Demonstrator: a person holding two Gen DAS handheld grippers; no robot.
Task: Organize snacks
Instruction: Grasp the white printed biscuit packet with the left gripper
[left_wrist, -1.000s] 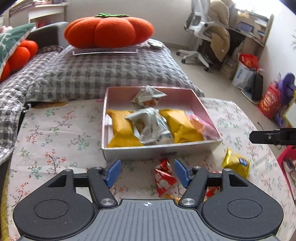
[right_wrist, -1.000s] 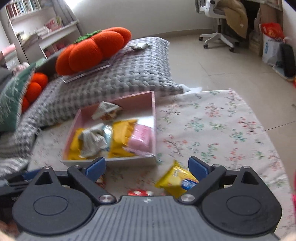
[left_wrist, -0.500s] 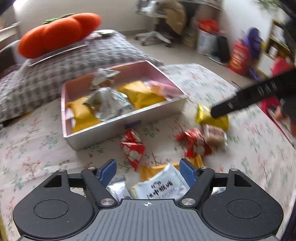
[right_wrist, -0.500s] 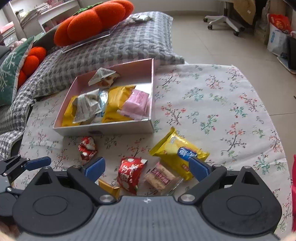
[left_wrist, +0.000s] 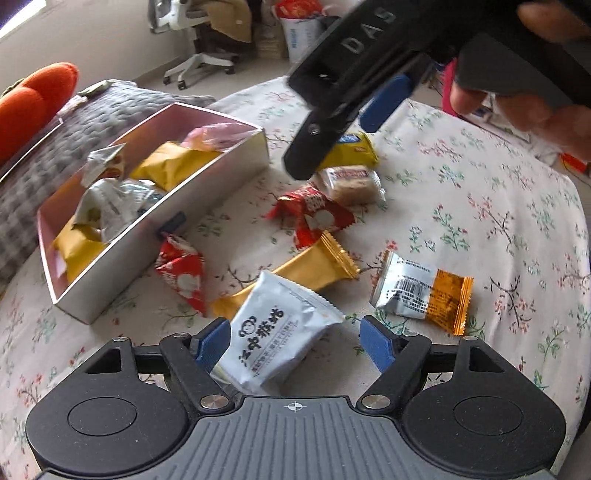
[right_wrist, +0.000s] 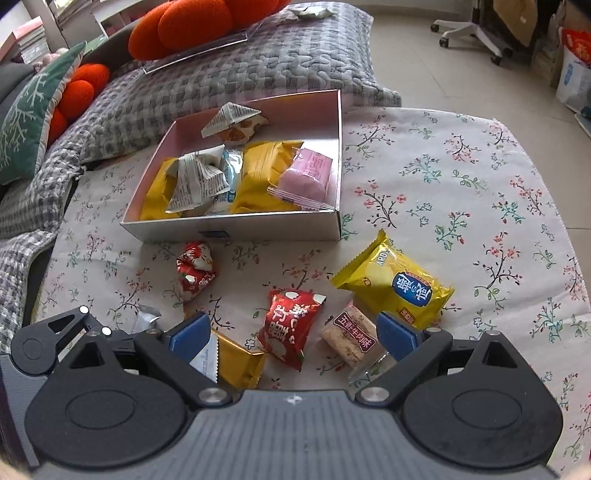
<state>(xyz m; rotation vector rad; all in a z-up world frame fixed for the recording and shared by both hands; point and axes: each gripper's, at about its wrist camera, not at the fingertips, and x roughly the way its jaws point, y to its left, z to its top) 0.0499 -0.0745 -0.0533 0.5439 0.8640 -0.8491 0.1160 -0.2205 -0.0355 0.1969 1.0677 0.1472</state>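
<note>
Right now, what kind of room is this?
Probably a home living room or bedroom: a grey quilted cushion with orange plush pillows, an office chair, and a floral tablecloth holding snacks.

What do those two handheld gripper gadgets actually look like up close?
Both are matte black plastic. The left gripper and right gripper each have blue pads on black linkage arms with silver pivot screws, two round housings and a ribbed grey centre with a crosshair mark. White "DAS" lettering shows on the right one. No cables visible.
</note>
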